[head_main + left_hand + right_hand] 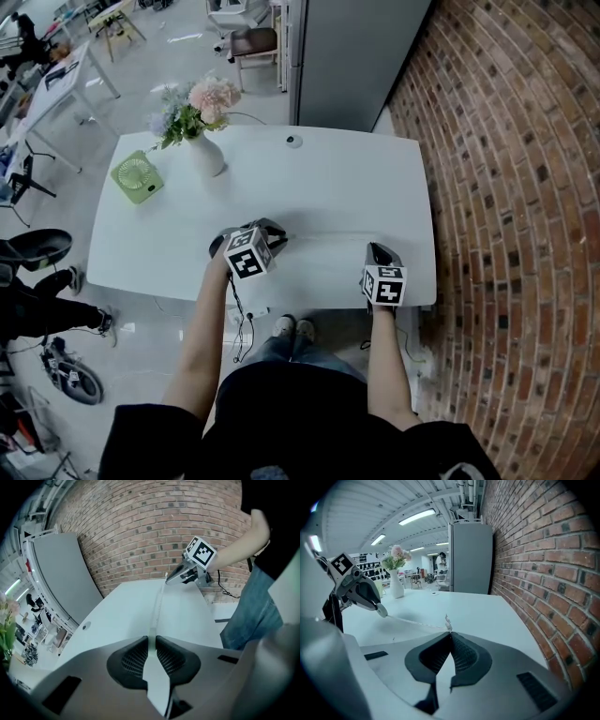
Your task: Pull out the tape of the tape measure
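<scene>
A: What do our jaws hold?

B: Our left gripper (151, 639) has its jaws pinched narrow on the white tape measure (382, 611). Our right gripper (450, 634) has its jaws closed together on the tape's end, and the tip (448, 620) sticks up just past them.

A: And the tape itself?

B: The tape (158, 605) runs straight from our left jaws to our right jaws, low along the tabletop (328, 187). Both grippers sit by the near edge, well apart.

A: What do we see of the surface and the room?

B: The tabletop is white with rounded corners, and it has a small round cap (293, 141) near the far edge. A brick wall (506, 187) runs along our right. A grey cabinet (347, 56) stands beyond the far edge. The floor (169, 56) is pale, with a chair (255, 42) farther back.

A: How many of each thing do we count?

B: One tape measure, two grippers, one vase (207, 155) and one green fan (138, 178).

A: Are there any containers?

B: Only the vase. It holds a bunch of flowers (202, 101) and stands at the far left of the tabletop, with the fan just beside it.
</scene>
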Demonstrator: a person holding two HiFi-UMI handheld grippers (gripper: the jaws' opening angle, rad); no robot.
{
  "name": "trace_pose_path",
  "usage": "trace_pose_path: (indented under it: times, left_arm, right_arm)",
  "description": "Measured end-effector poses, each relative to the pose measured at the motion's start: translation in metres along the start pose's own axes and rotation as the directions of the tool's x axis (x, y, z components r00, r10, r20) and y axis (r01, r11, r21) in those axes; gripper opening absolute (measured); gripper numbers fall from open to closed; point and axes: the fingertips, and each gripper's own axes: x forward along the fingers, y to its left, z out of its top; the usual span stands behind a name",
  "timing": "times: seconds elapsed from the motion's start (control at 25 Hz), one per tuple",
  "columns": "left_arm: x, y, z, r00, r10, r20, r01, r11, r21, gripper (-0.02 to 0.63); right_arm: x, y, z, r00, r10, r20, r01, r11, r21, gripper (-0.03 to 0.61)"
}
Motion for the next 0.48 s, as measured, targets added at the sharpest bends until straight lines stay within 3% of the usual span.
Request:
trace_pose_path:
  times: [0.32, 0.48]
  left_arm:
    - [-0.007, 0.005, -0.019, 1.0, 0.007, -0.009, -0.007, 0.999, -0.04, 0.071]
    - [-0.007, 0.005, -0.024, 0.999, 0.005, -0.032, -0.006, 1.0, -0.023, 0.071]
  right_arm:
    - [-0.004, -0.026, -0.01, 0.998, -0.053, -0.017, 0.053, 0.998, 0.019, 0.003]
    - [-0.005, -0.035, -0.013, 0.997, -0.071, -0.026, 0.071, 0.997, 0.023, 0.003]
